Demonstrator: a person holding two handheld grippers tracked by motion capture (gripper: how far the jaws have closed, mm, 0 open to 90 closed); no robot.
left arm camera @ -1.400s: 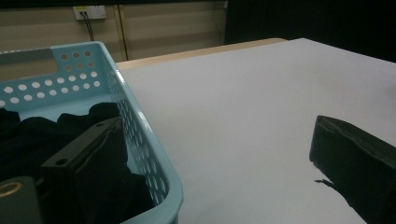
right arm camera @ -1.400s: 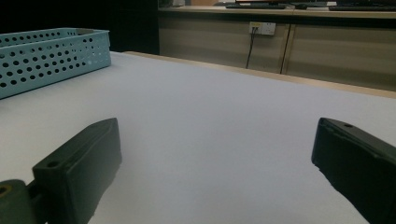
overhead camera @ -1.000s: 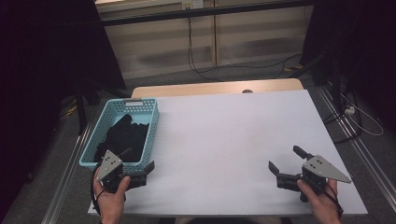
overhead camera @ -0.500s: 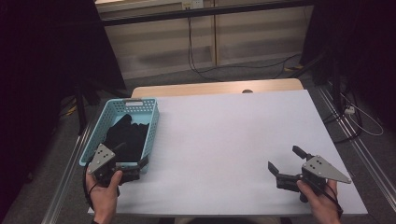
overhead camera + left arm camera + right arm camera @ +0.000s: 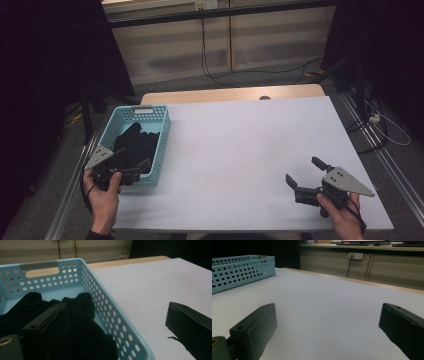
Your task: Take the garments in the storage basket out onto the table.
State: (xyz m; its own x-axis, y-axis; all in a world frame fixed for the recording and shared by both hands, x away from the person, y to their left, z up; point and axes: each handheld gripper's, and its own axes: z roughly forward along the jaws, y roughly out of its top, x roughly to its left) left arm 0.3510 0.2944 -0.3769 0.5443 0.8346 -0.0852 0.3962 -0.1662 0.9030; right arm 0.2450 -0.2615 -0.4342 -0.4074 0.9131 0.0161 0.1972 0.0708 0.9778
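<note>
Two grippers, one basket, one bundle of dark cloth; entries follow.

Left gripper [image 5: 131, 169]: jaws spread wide, holding nothing. It straddles the near right corner of the light-blue perforated basket [image 5: 163, 134]; in the left gripper view one jaw stands inside, over the cloth, and the other outside, over the bare surface. Judged purpose: an approach to take up the cloth, the spread kept wide to bite a fold.

Dark cloth [image 5: 77, 315]: heaped inside the basket, directly ahead of and beneath the left gripper's inner jaw; whether that jaw touches it cannot be told. The heap lies toward the gripper's end of the basket, with pale floor showing beyond it.

Basket wall [image 5: 110, 315]: runs between the two left jaws, so a straight closure here would likely catch the rim instead of the cloth. The gripper would probably need to shift inward over the basket first.

Right gripper [image 5: 306, 176]: jaws also wide, empty, low over the white surface [image 5: 250, 145], pointing across toward the basket, which sits well apart ahead of it. Judged role: parked in readiness.

Open room: broad bare surface between the two grippers and ahead of the right one; the near edge lies just behind both hands, and the basket sits close along the edge on the left gripper's outer side.
</note>
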